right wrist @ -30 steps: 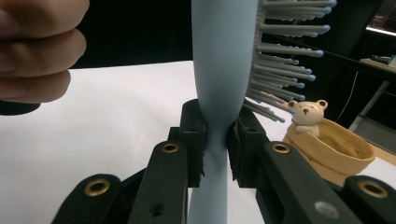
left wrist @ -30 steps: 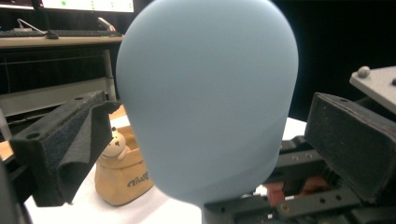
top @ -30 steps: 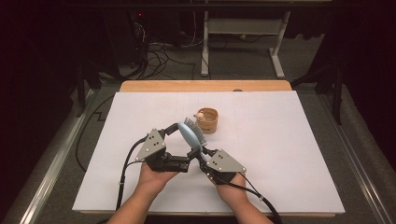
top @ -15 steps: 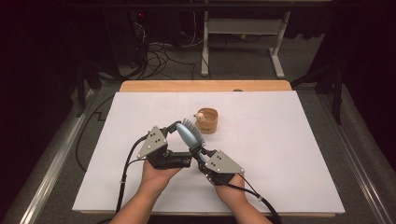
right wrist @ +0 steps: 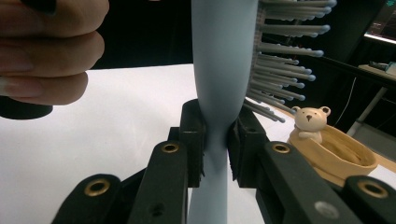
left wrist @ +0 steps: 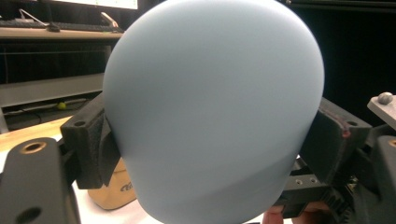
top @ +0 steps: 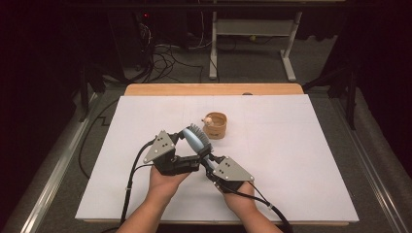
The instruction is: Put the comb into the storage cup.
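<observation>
Holding the brush (top: pixel 197 141) by its neck, right gripper (top: pixel 212 167) stays clamped; left gripper (top: pixel 193 156) has just been closing round the head, pads seemingly touching, likely taking it over. Bowl (top: pixel 215 125) sits beyond.

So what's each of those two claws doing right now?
Left gripper: jaws just closing around the hairbrush head, pads at its sides.
Right gripper: shut on the hairbrush handle.

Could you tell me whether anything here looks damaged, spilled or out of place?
Nothing stands out. The blue brush is held off the table by the right gripper, the left gripper closing around its head; the bear bowl stands upright.
</observation>
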`<state>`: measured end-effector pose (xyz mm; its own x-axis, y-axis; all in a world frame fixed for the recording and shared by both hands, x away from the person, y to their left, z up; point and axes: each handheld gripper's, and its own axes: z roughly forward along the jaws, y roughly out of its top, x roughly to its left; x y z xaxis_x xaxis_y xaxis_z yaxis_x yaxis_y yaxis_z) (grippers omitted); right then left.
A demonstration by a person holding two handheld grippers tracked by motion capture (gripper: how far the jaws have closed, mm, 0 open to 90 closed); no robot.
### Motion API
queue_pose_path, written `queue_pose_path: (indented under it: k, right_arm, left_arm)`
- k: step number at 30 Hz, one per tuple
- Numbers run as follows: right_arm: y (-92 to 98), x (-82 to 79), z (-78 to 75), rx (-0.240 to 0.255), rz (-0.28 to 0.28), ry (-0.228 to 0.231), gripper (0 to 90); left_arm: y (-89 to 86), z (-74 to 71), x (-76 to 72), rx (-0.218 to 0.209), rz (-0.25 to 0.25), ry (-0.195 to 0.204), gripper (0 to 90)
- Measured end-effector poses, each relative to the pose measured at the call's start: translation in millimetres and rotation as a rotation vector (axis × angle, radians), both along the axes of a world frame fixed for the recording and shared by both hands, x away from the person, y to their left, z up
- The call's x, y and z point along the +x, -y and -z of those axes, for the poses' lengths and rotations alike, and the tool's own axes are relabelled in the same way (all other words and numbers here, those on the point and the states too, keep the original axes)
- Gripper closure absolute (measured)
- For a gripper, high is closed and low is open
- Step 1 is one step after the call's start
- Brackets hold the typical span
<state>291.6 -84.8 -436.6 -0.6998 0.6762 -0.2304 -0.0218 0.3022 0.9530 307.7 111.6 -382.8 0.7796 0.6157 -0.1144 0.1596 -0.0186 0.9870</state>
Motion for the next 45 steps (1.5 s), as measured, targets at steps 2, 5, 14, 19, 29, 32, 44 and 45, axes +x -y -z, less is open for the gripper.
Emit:
queue_pose_path:
  k: [2,5,14,19,29,32,44,45]
  right_arm:
    - [0.2,0.1,0.0,-0.001,0.0,-0.001,78.8]
    - [0.1,0.3,0.2,-0.001,0.002,-0.002,78.8]
    - [0.4,0.4,0.1,0.001,-0.002,-0.003,78.6]
    - [1.0,-0.2,-1.2,0.011,-0.007,-0.002,78.5]
    - [1.6,-0.4,-2.6,0.025,-0.01,-0.006,78.3]
    - [1.4,-0.4,-3.2,0.028,-0.01,-0.005,78.3]
    - [3.0,4.2,-2.4,0.031,-0.016,-0.059,68.7]
    - [3.2,5.0,-2.0,0.029,-0.017,-0.065,67.9]
  left_arm:
    - [-0.2,0.1,0.2,0.0,0.001,-0.005,19.1]
    - [0.1,0.2,0.3,0.0,0.002,-0.008,19.5]
    - [0.7,-2.5,-0.9,0.018,0.001,-0.015,20.1]
    - [2.2,-5.5,-3.7,0.028,-0.007,-0.002,20.1]
    - [5.7,-8.5,-6.1,0.053,-0.019,0.029,20.0]
    - [5.9,-8.7,-6.2,0.05,-0.022,0.03,20.0]
    - [7.2,-11.1,-5.7,0.075,-0.015,0.043,20.2]
    - [7.4,-11.5,-5.7,0.076,-0.013,0.045,20.3]
